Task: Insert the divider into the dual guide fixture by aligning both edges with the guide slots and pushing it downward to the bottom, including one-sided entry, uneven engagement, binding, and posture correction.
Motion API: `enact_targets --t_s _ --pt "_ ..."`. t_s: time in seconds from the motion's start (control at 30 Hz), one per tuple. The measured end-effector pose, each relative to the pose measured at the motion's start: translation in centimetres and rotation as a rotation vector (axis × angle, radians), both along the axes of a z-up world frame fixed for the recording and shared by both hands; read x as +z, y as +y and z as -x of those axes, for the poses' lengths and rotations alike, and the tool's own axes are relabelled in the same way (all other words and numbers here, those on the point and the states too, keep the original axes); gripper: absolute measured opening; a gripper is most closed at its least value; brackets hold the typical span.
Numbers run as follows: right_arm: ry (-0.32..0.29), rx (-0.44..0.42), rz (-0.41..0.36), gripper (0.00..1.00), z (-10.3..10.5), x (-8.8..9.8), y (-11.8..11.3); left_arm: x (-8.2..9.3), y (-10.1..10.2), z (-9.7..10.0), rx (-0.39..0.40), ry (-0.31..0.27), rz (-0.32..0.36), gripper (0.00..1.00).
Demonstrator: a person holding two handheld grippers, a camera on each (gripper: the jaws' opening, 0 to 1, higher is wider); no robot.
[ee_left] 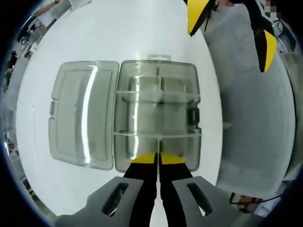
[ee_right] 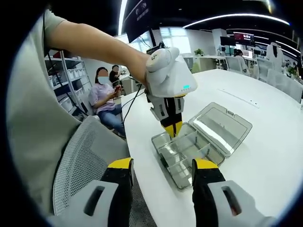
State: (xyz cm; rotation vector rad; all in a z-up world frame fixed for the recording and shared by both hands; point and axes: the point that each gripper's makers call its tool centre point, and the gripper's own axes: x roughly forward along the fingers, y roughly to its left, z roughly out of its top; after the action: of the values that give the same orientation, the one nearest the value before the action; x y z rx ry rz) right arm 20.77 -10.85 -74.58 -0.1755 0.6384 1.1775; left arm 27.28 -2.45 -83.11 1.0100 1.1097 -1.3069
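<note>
Grey moulded jaws with yellow tips rise from the bottom of the left gripper view, where the left gripper (ee_left: pixel 157 158) stands with its tips pressed almost together over the near edge of a clear plastic box (ee_left: pixel 182 75); whether a thin sheet is pinched between them I cannot tell. Smoky, see-through and rectangular with rounded corners, the box lies open on a smooth white table (ee_left: pixel 118 28), its hinged lid (ee_left: pixel 83 113) folded flat beside it and catching long streaks of light. Thin clear dividers (ee_left: pixel 156 95) stand inside the box, one running along it and others across it, cutting it into small compartments; a dark latch sits on the box's far long side. Beyond the table edge is a grey mesh chair (ee_left: pixel 258 118), and the right gripper (ee_left: pixel 232 33) shows at the top with its yellow tips held wide apart and nothing between them. In the right gripper view those jaws frame the bottom, black with yellow tips, well apart and bare, hanging over the table edge and the perforated chair back (ee_right: pixel 78 161). Farther off in that view, a bare forearm (ee_right: pixel 90 45) reaches in from the left, the hand gripping the glossy white handle of the left gripper, which points straight down with its tips closed at the far rim of the box. A seated person (ee_right: pixel 102 101) shows behind, beside metal shelves (ee_right: pixel 66 71).
</note>
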Motion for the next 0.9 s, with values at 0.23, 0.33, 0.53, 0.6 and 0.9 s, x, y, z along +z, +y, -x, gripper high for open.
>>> enact_targets --t_s 0.23,0.33,0.53,0.6,0.9 --pt "0.006 0.0 0.0 0.46 0.18 -0.08 -0.01 -0.33 0.05 0.09 0.001 -0.004 -0.005 0.0" --pt "0.008 -0.001 0.001 0.46 0.18 -0.13 -0.01 -0.29 0.05 0.1 0.007 -0.001 0.0 0.0" --pt "0.007 0.003 0.0 0.46 0.23 -0.11 0.02 -0.36 0.02 0.16 0.02 0.01 -0.005 0.0" --pt "0.006 0.003 0.001 0.46 0.22 -0.09 -0.01 -0.35 0.01 0.17 0.029 0.018 -0.002 0.0" --pt "0.013 0.004 0.003 0.46 0.46 -0.31 0.15 -0.47 -0.01 0.35 0.043 0.025 -0.013 0.0"
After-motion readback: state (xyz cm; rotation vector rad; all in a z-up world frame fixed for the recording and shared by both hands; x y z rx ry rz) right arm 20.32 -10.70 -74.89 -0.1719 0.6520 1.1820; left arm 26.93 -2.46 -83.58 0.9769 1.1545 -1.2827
